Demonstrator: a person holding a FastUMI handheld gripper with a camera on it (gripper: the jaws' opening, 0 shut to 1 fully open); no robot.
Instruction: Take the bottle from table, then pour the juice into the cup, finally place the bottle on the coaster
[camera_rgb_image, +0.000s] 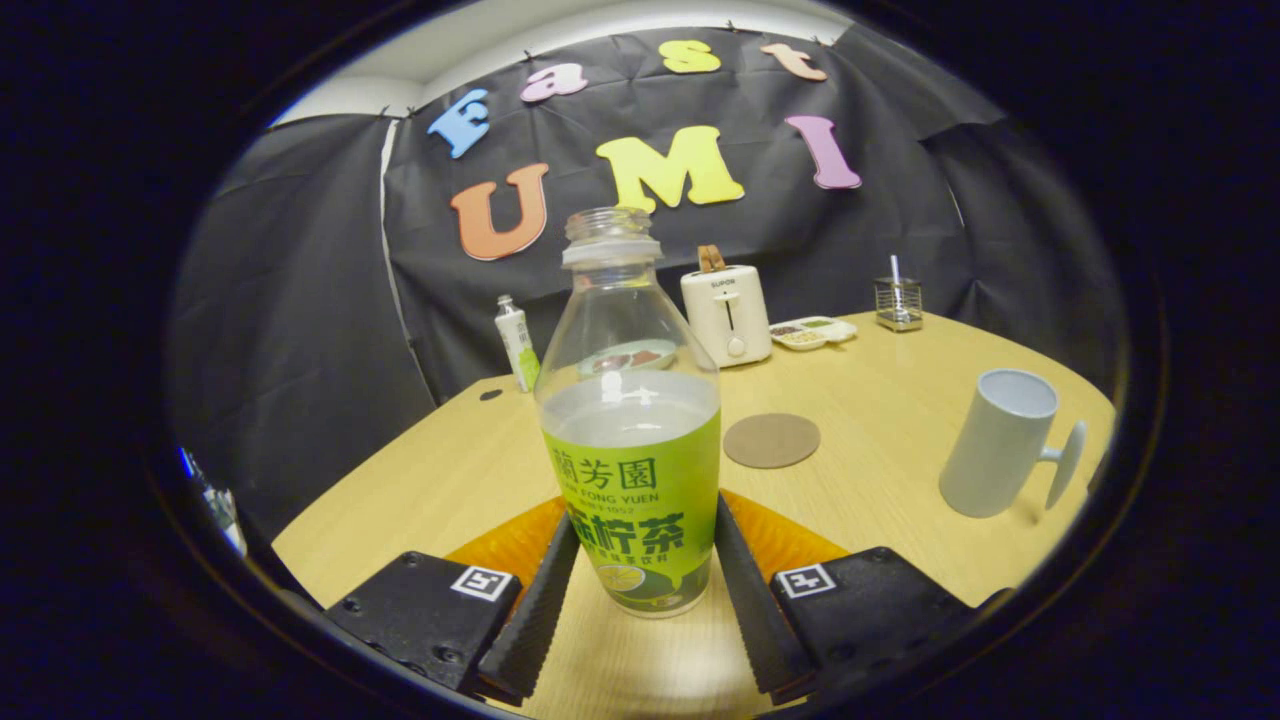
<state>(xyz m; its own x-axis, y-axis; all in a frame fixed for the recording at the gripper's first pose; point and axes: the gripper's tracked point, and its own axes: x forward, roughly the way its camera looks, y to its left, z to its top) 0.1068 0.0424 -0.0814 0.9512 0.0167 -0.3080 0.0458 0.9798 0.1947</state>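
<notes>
A clear plastic bottle (632, 440) with a green label stands upright between my fingers, uncapped and about half full of cloudy juice. My gripper (645, 515) is shut on it, with both fingers (545, 590) pressing the label's lower sides. I cannot tell whether its base touches the table. A round brown coaster (771, 440) lies on the table just beyond the bottle, slightly to the right. A white cup (1000, 440) with a handle stands farther right of the coaster, apart from everything else.
An orange mat (500, 545) lies under and behind the bottle. At the back of the wooden table (880, 400) stand a white toaster (725, 315), a small divided dish (812, 332), a metal holder with a straw (898, 303) and a small tube (518, 345).
</notes>
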